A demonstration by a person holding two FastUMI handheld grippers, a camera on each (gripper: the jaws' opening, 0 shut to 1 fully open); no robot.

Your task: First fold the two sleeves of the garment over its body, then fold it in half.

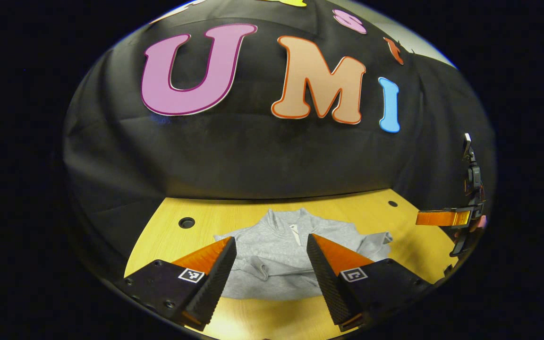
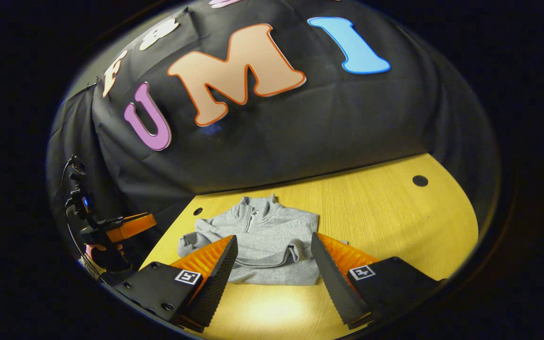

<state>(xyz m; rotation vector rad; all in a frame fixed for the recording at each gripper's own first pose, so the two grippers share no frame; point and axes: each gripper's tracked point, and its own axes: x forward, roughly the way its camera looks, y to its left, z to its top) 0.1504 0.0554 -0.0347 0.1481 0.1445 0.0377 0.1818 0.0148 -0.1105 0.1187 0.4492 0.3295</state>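
Now your left gripper (image 1: 271, 252) and right gripper (image 2: 274, 252) both hover above the table (image 2: 371, 212) with fingers wide apart, holding nothing. Your grey garment (image 2: 265, 236) lies flat on the wood, collar toward the wall, sleeves partly folded in.

no readable text on my side, only coded marker squares

i see a small black-and-white marker square (image 1: 191, 275) on each finger base of the left gripper (image 1: 272, 248), and the same kind of square (image 2: 187, 276) on the finger bases of the right gripper (image 2: 274, 248); these are patterns, not letters or numbers i can read. the grey garment (image 1: 279, 257) has a small pale tag (image 1: 295, 233) at the collar, too small for me to read.
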